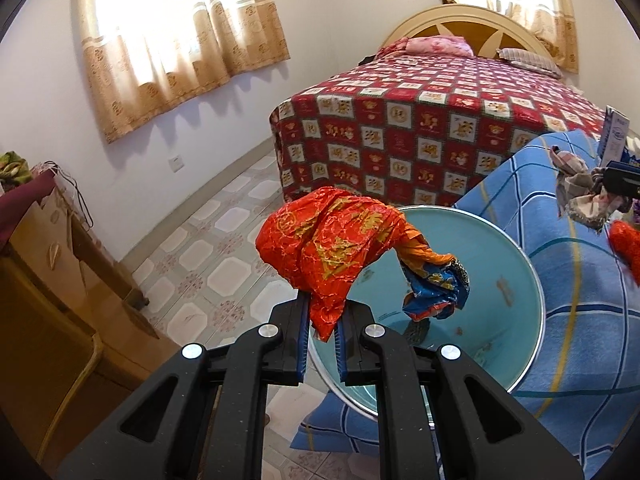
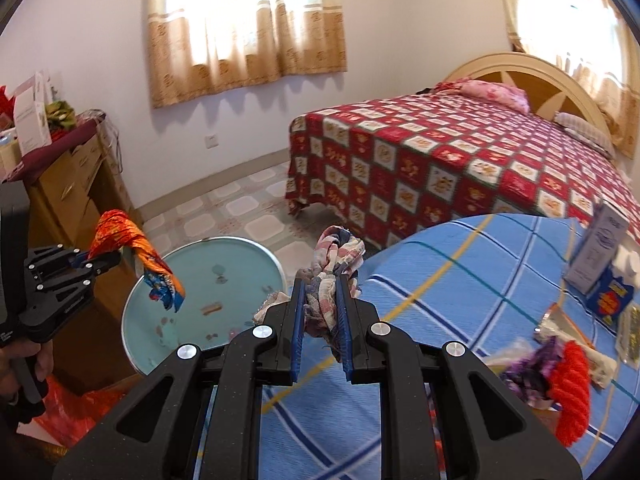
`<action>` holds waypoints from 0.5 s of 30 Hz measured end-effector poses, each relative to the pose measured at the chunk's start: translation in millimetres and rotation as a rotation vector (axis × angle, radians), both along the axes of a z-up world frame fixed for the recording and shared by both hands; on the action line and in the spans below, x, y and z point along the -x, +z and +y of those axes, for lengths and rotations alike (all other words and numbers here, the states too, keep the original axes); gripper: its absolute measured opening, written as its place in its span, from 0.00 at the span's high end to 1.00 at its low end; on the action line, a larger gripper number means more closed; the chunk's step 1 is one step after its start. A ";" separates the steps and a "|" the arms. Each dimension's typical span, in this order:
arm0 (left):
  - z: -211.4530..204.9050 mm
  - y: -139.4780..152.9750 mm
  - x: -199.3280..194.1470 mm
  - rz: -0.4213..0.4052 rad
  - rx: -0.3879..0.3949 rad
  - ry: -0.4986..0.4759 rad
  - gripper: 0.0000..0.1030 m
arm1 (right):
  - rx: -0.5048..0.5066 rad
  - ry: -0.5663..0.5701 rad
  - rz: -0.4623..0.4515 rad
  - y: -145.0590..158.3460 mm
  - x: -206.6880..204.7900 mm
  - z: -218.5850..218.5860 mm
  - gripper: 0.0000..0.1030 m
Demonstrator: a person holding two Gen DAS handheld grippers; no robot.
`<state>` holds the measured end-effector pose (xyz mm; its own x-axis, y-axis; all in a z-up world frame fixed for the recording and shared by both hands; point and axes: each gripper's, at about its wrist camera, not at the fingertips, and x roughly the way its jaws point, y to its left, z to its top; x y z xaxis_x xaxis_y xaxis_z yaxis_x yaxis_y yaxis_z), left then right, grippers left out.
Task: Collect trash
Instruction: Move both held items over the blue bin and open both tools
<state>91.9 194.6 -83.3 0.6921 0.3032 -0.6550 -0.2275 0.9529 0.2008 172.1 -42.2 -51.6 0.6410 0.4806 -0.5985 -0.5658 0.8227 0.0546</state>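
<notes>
Left gripper pinches red wrapper (bin floor half-hidden).

Left gripper, right gripper: matte black linkages; silver rivets; blue ribbed pads.

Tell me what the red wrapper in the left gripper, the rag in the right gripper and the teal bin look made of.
Red wrapper: thin crinkly plastic film or foil, glossy, finely creased.
Rag: woven cloth, matte, plaid, with frayed threads.
Teal bin: probably plastic, smooth inside, with a shiny metal-looking rim; the material is uncertain.
</notes>
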 end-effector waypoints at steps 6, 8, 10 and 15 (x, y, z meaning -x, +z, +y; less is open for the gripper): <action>8.8 0.0 1.9 0.004 0.001 0.021 0.90 | 0.014 0.046 0.008 -5.4 3.0 19.9 0.84; 11.9 0.3 2.4 0.004 0.001 0.028 0.90 | 0.017 0.059 0.009 -6.2 3.1 25.6 0.84; 14.6 0.2 3.1 0.005 0.004 0.034 0.90 | 0.020 0.074 0.010 -7.6 3.0 31.3 0.84; 16.7 0.0 3.5 0.006 0.006 0.036 0.90 | 0.029 0.101 0.007 -9.4 4.8 39.2 0.84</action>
<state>88.4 211.3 -83.2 0.6770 0.3236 -0.6610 -0.2603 0.9454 0.1962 167.3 -3.0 -61.0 0.5859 0.5250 -0.6173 -0.6454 0.7630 0.0362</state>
